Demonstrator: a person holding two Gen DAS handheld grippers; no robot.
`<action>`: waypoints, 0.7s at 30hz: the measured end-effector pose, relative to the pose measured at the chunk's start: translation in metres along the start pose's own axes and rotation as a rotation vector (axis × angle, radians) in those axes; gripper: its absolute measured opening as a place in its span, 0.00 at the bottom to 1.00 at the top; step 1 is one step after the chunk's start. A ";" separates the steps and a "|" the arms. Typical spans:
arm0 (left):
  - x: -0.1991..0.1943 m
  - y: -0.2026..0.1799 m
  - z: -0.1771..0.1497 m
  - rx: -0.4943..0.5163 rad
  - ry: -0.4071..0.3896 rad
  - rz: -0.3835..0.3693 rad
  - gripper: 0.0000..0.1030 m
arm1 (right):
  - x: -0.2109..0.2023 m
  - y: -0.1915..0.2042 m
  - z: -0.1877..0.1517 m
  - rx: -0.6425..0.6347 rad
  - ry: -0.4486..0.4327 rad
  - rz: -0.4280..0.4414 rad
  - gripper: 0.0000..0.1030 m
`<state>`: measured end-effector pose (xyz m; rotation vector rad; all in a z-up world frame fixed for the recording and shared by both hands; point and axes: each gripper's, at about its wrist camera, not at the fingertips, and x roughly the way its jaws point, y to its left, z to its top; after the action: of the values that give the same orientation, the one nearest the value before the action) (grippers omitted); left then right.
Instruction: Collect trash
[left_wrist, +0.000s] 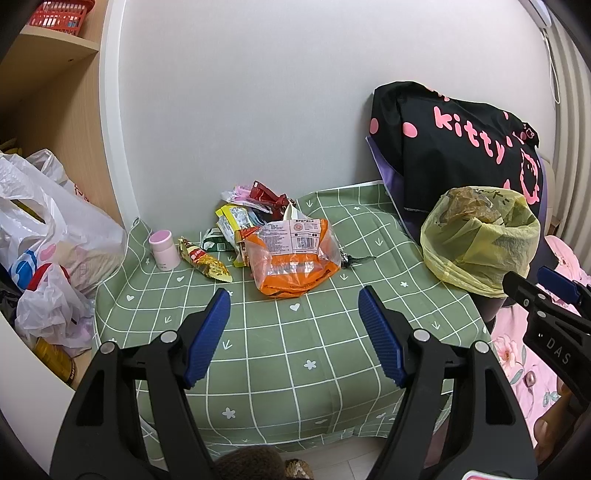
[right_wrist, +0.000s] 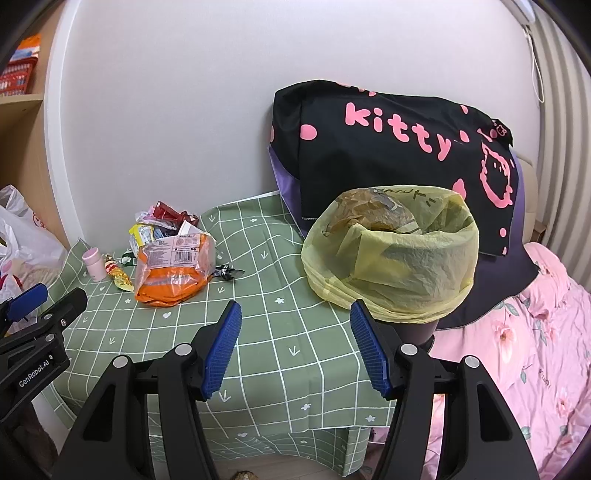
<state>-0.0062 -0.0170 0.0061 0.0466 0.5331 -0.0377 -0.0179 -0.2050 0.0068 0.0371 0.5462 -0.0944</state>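
The left gripper (left_wrist: 293, 336) and right gripper (right_wrist: 293, 347) both have fingers spread wide, holding nothing. The orange bag (left_wrist: 293, 258) lies ahead on the table (left_wrist: 280, 350), beside the bin (right_wrist: 391, 262)

Black hand-held gripper (left_wrist: 293, 332), blue ribbed pads (left_wrist: 207, 339), silver screws

"kitty" (pink letters) on the black bag (right_wrist: 388, 155); "GenRobot.AI" on the left gripper (right_wrist: 46, 295).
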 end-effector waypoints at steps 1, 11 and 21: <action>0.001 0.000 0.000 0.002 0.000 0.001 0.66 | 0.000 0.000 0.000 0.000 0.000 -0.001 0.56; 0.020 0.013 0.002 0.001 0.004 0.025 0.66 | 0.018 0.001 0.004 -0.006 0.022 0.005 0.56; 0.079 0.068 0.010 -0.076 0.067 0.050 0.66 | 0.075 0.016 0.022 -0.022 0.071 0.049 0.56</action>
<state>0.0704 0.0480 -0.0228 -0.0132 0.5997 0.0334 0.0589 -0.1959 -0.0133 0.0328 0.6170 -0.0392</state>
